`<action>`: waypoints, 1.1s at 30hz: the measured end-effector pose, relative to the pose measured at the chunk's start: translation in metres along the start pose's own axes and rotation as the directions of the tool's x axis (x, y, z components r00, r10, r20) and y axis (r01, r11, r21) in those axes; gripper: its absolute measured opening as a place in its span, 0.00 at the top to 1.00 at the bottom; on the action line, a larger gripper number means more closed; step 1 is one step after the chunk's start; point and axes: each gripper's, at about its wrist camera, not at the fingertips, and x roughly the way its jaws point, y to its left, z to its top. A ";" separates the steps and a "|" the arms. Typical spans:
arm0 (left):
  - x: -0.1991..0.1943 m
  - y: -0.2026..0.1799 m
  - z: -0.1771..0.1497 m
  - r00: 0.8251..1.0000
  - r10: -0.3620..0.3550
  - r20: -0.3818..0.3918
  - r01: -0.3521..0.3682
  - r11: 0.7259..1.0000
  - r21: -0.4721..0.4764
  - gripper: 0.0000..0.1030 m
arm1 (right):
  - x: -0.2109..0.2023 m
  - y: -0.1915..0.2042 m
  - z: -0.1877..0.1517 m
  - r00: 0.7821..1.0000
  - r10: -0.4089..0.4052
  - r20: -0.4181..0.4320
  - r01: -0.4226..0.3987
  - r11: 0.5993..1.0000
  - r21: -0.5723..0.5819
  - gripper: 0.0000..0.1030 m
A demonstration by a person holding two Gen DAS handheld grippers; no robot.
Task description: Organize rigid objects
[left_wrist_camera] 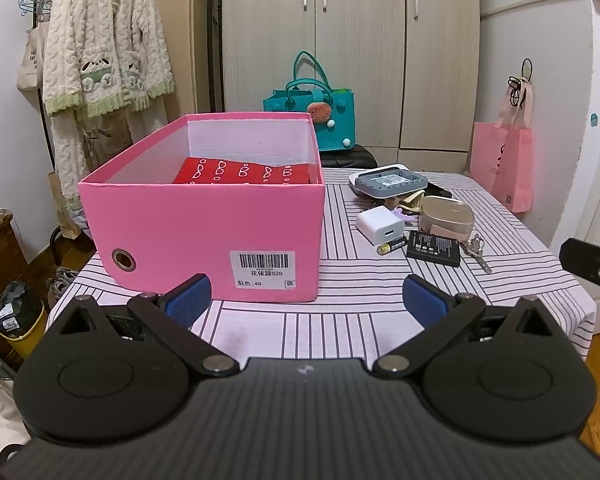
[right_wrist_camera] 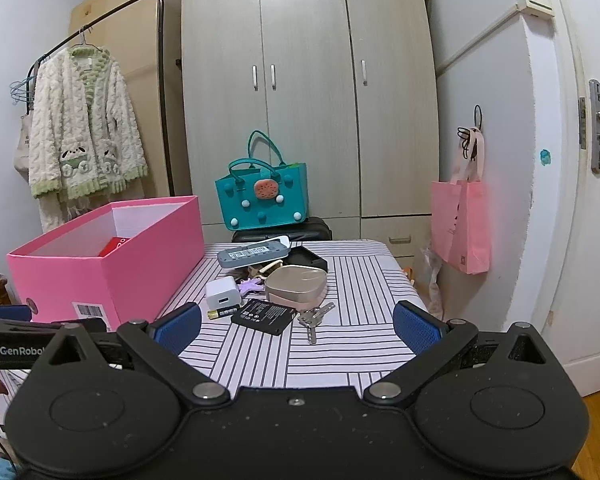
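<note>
A pink box stands open on the striped table, with a red patterned item inside. To its right lie a white charger, a battery cell, a flat black battery, keys, a gold case and a grey device. My left gripper is open and empty in front of the box. My right gripper is open and empty, just short of the flat black battery and keys. The pink box is to its left.
A teal bag sits on a dark stool behind the table. A pink bag hangs on the right wall. A robe on a rack stands at the left. A wardrobe is behind.
</note>
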 end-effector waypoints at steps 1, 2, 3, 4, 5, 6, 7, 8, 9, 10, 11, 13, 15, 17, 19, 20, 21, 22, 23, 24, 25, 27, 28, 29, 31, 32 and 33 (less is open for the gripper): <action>0.000 0.000 0.000 1.000 -0.001 0.001 0.001 1.000 0.000 0.00 | 0.000 0.000 0.000 1.000 0.001 0.000 -0.001 1.000 0.000 0.00; 0.000 0.000 0.000 1.000 0.000 0.001 0.000 1.000 0.002 0.00 | 0.000 0.000 0.000 1.000 0.000 0.000 0.000 1.000 0.000 0.00; 0.000 -0.001 0.001 1.000 -0.001 0.003 0.001 1.000 0.003 0.00 | 0.000 0.000 0.000 1.000 -0.001 0.001 0.001 1.000 0.000 0.00; -0.001 0.000 0.001 1.000 -0.001 0.004 0.001 1.000 0.002 0.00 | 0.000 0.000 0.000 1.000 -0.001 0.001 0.001 1.000 0.000 0.00; -0.001 -0.001 0.001 1.000 -0.001 0.005 0.001 1.000 0.002 0.00 | 0.000 0.000 0.000 1.000 -0.001 0.001 0.001 1.000 0.000 0.00; -0.001 -0.002 0.001 1.000 -0.001 0.005 0.001 1.000 0.002 0.00 | 0.000 0.000 0.000 1.000 -0.001 0.001 0.001 1.000 0.001 0.00; -0.001 -0.002 0.001 1.000 -0.001 0.004 0.001 1.000 0.003 0.00 | 0.000 0.000 0.000 1.000 -0.002 0.001 0.002 1.000 0.000 0.00; -0.001 -0.002 0.001 1.000 0.000 0.004 0.000 1.000 0.004 0.00 | 0.000 0.000 -0.001 1.000 -0.002 0.000 0.002 1.000 0.000 0.00; -0.001 -0.001 0.001 1.000 0.000 0.005 0.000 1.000 0.003 0.00 | 0.000 0.000 -0.001 1.000 -0.003 0.000 0.003 1.000 0.000 0.00; -0.001 -0.001 0.001 1.000 -0.001 0.006 0.001 1.000 0.002 0.00 | 0.000 0.000 -0.001 1.000 -0.002 0.001 0.002 1.000 0.001 0.00; -0.001 -0.001 0.001 1.000 -0.001 0.006 0.001 1.000 0.002 0.00 | 0.000 0.000 -0.001 1.000 -0.002 0.002 0.002 1.000 0.001 0.00; -0.002 -0.001 0.001 1.000 -0.001 0.010 0.001 1.000 -0.001 0.00 | 0.000 0.000 -0.001 1.000 -0.003 0.009 0.003 1.000 0.004 0.00; -0.004 -0.002 0.001 1.000 -0.003 0.018 0.003 1.000 0.006 0.00 | 0.000 -0.001 0.000 1.000 -0.009 0.018 0.009 1.000 0.005 0.00; -0.005 -0.003 0.001 1.000 0.000 0.027 -0.001 1.000 0.016 0.00 | 0.000 -0.001 0.001 1.000 -0.011 0.020 0.011 1.000 0.001 0.00; -0.005 -0.004 0.001 1.000 -0.003 0.030 0.002 1.000 0.020 0.00 | 0.000 -0.001 0.001 1.000 -0.011 0.019 0.011 1.000 -0.004 0.00; -0.005 -0.003 0.001 1.000 -0.004 0.029 0.004 1.000 0.019 0.00 | 0.000 -0.001 0.001 1.000 -0.011 0.020 0.011 1.000 -0.004 0.00; -0.005 -0.003 0.001 1.000 -0.005 0.028 0.005 1.000 0.017 0.00 | 0.000 -0.001 0.001 1.000 -0.011 0.020 0.011 1.000 -0.002 0.00; -0.005 -0.003 0.002 1.000 -0.006 0.028 0.005 1.000 0.013 0.00 | 0.000 -0.001 0.001 1.000 -0.009 0.020 0.009 1.000 0.000 0.00; -0.004 -0.003 0.002 1.000 -0.006 0.029 0.006 1.000 0.010 0.00 | 0.001 -0.002 0.002 1.000 -0.007 0.021 0.007 1.000 0.002 0.00; -0.004 -0.003 0.002 1.000 -0.007 0.029 0.007 1.000 0.008 0.00 | 0.001 -0.002 0.002 1.000 -0.005 0.021 0.005 1.000 0.002 0.00; -0.004 -0.003 0.002 1.000 -0.007 0.030 0.006 1.000 0.007 0.00 | 0.002 -0.001 0.002 1.000 -0.005 0.022 0.005 1.000 0.004 0.00; -0.004 -0.002 0.002 1.000 -0.004 0.028 0.004 1.000 0.004 0.00 | 0.003 -0.001 0.001 1.000 -0.001 0.021 0.001 1.000 0.005 0.00; -0.003 -0.001 0.002 1.000 -0.002 0.025 0.002 1.000 0.001 0.00 | 0.004 -0.001 0.001 1.000 0.002 0.019 -0.002 1.000 0.003 0.00; -0.002 -0.001 0.003 1.000 0.001 0.023 -0.001 1.000 -0.002 0.00 | 0.004 0.000 0.001 1.000 0.004 0.017 -0.004 1.000 0.000 0.00; -0.002 0.000 0.002 1.000 0.005 0.025 -0.004 1.000 -0.004 0.00 | 0.005 0.001 0.001 1.000 0.007 0.017 -0.007 1.000 -0.005 0.00; -0.002 0.000 0.002 1.000 0.008 0.029 -0.007 1.000 -0.006 0.00 | 0.005 0.002 0.001 1.000 0.008 0.017 -0.008 1.000 -0.006 0.00; -0.003 0.000 0.002 0.999 0.011 0.034 -0.011 1.000 -0.007 0.00 | 0.005 0.002 0.001 1.000 0.010 0.017 -0.010 1.000 -0.007 0.00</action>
